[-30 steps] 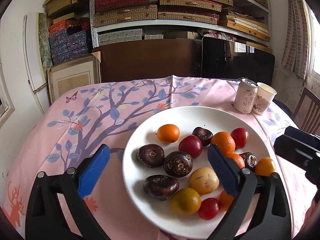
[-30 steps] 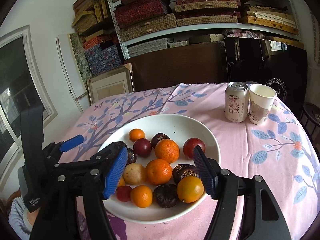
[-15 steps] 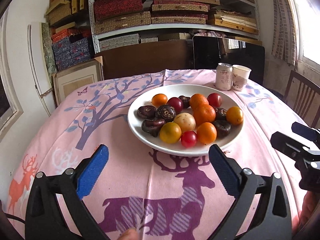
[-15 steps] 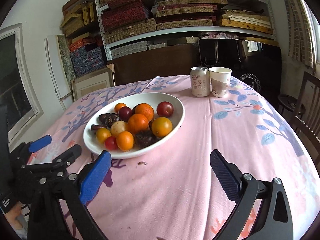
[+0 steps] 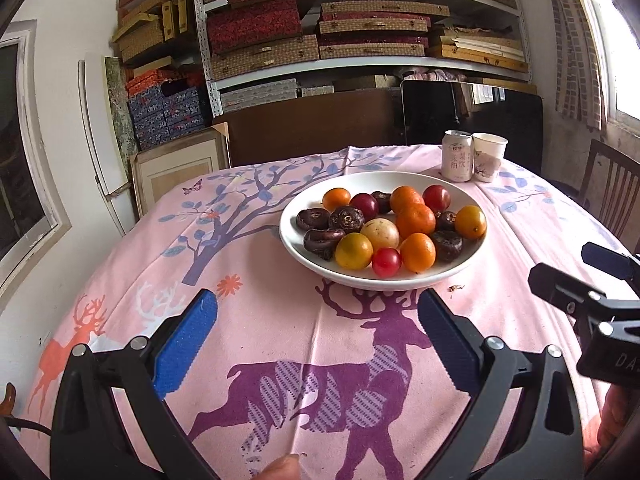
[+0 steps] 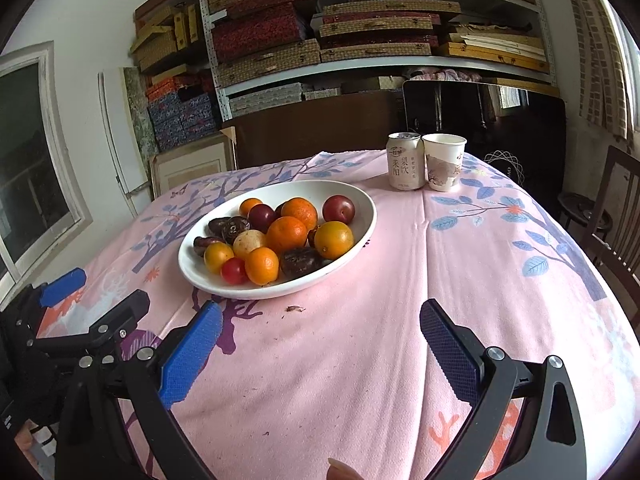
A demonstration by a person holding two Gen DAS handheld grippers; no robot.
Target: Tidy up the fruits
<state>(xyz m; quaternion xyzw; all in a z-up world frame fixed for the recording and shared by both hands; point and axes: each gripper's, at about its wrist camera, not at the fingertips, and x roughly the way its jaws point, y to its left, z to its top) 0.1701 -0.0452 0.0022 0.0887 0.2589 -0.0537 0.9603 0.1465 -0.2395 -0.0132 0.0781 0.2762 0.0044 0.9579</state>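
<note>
**Fruit gathered on one plate; both grippers empty and clear of it**

Your work surface is a table under a pink printed tablecloth (image 5: pixel 280 320), with stacked boxes on shelving behind it. Nothing on the cloth reads as loose fruit; only a small dark scrap (image 6: pixel 295 309) lies just in front of the plate.

The white plate (image 5: pixel 400 178) sits near the middle of the table. All the fruit in view is on it: oranges (image 5: pixel 416 220), yellow-orange round fruit (image 5: pixel 353 251), dark brown chestnut-like pieces (image 5: pixel 346 218), deep red plums (image 5: pixel 437 198), one pale yellow fruit (image 5: pixel 380 233) and a small red tomato (image 5: pixel 386 262). They lie mixed and touching, not grouped by kind. If the job was only to collect fruit, it looks complete or close to it. If sorting by kind was meant, that remains to be done; no second container is visible.

A drink can (image 6: pixel 405 161) and a paper cup (image 6: pixel 443 162) stand together beyond the plate, apart from it.

Your left gripper (image 5: pixel 316 344) has its fingers spread wide with nothing between them, short of the plate's near rim. Your right gripper (image 6: pixel 320 350) has just been opening; its fingers now stand fully apart over bare cloth, holding nothing, with the plate ahead and to its left.
</note>
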